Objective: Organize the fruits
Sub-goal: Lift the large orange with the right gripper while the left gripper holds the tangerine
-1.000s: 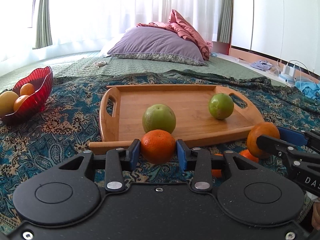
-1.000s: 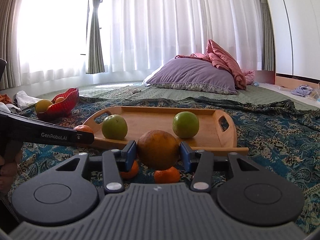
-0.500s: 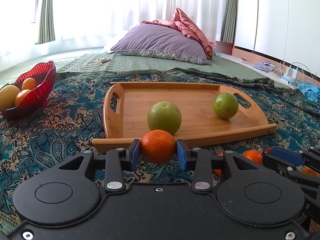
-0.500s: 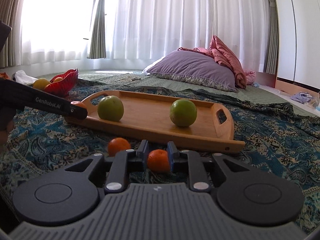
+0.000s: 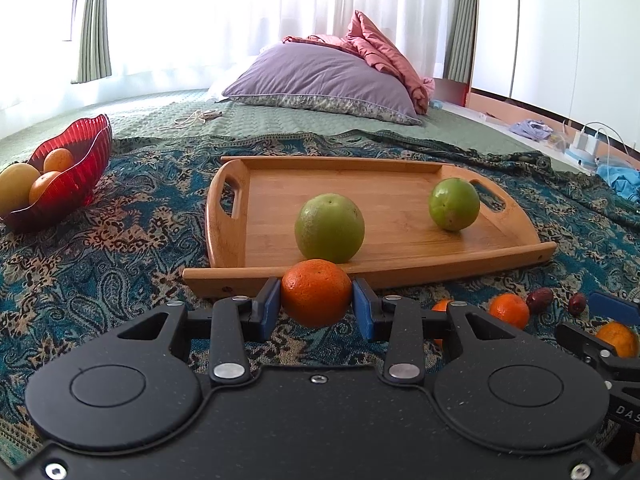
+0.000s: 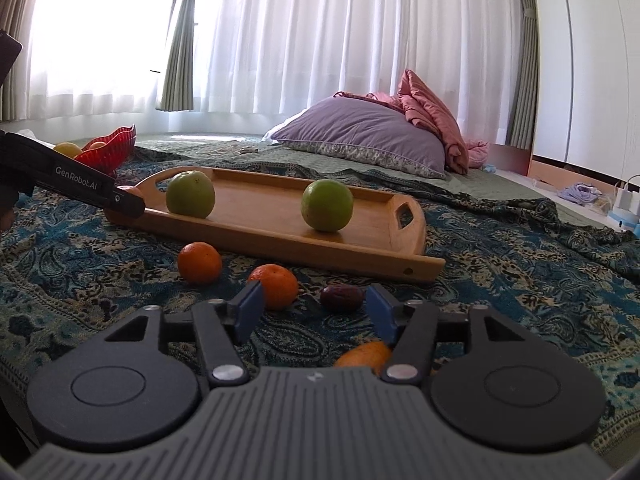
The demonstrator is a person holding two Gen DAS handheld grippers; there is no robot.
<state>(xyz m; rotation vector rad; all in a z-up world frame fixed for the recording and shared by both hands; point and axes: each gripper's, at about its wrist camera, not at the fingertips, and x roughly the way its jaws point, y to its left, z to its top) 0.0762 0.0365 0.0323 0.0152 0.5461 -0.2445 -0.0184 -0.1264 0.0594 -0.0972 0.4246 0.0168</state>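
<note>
An orange fruit (image 6: pixel 366 356) sits half hidden behind the right gripper's (image 6: pixel 316 310) body; the red bowl (image 5: pixel 72 172) is cut off by the left-wrist view's edge.

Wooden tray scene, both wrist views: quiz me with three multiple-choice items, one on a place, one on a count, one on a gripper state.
1. Where is the red glass bowl?
A. On the tray
B. On the patterned cloth, left of the tray
C. On the pillow

2. How many round green fruits lie on the wooden tray?
A. One
B. Two
C. Four

3. What is the left gripper doing?
A. Clamping an orange mandarin
B. Open, empty
C. Holding a date

Answers: 1 B, the bowl sits on cloth beside the tray's left handle; 2 B, both views show two; 3 A, its blue fingers press the mandarin's sides.
</note>
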